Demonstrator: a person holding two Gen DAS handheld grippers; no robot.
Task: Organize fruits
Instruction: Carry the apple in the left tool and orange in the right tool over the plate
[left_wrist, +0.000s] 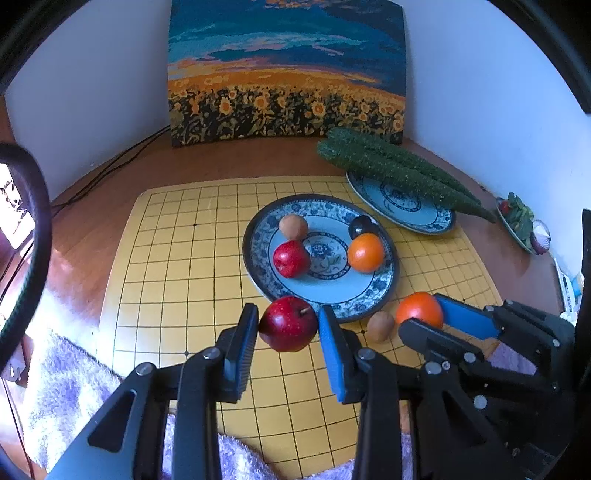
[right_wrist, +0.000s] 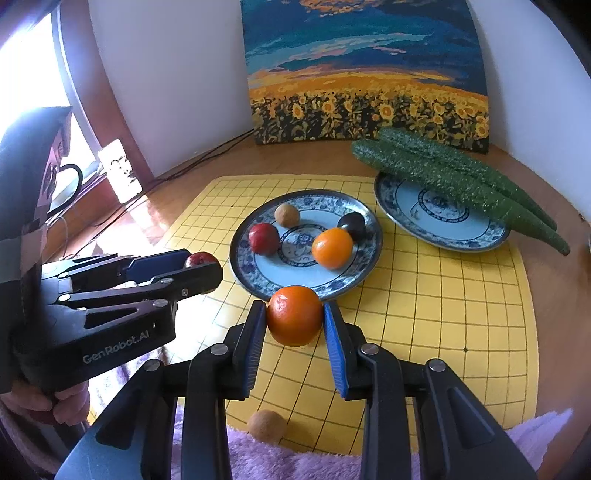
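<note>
Left wrist view: left gripper (left_wrist: 288, 326) jaws pinching a red apple (left_wrist: 287, 324) at the near rim of the fruit plate (left_wrist: 384, 291); the round skin could slip free and roll off the worktop.
Right wrist view: right gripper (right_wrist: 294, 316) jaws pinching an orange (right_wrist: 294, 314) beside the same rim; a release too near could clip the plate or knock the orange on the plate (right_wrist: 332, 247).

Each claw is matte black, built of angular linked arms with silver round rivets and ribbed blue pads (left_wrist: 334, 356) on the fingers. The left claw (right_wrist: 201, 264) carries white "GenRobot.AI" lettering on its side, gripped by a bare-skinned hand (right_wrist: 55, 400).
</note>
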